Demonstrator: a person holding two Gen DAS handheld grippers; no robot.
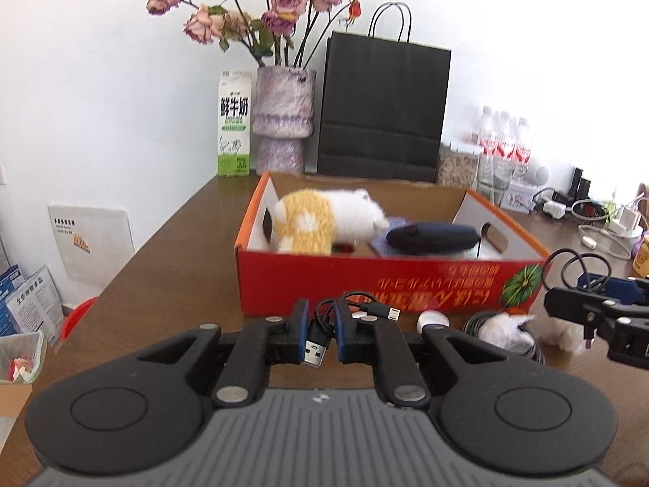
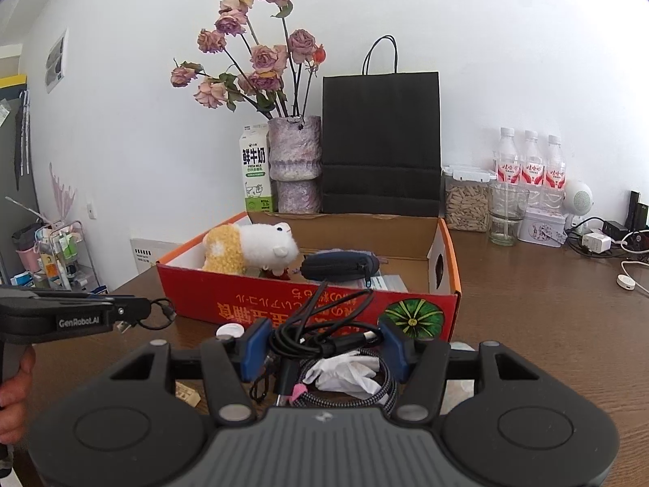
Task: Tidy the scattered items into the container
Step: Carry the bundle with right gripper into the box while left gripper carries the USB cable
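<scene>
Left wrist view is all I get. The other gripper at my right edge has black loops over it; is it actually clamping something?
Observer: Yes. The right gripper has its blue pads closed on a tangled bundle of black cables, held above a grey braided cable coil.
Operator: Is there room in the box for that bundle?
Observer: It looks so. The red cardboard box shows bare brown floor at its right end, behind the dark blue zip pouch.
Operator: How does my own gripper look from outside?
Observer: The left gripper sits in front of the box's left corner, with the short black USB cable hanging from its tip. A hand grips its handle.
</scene>
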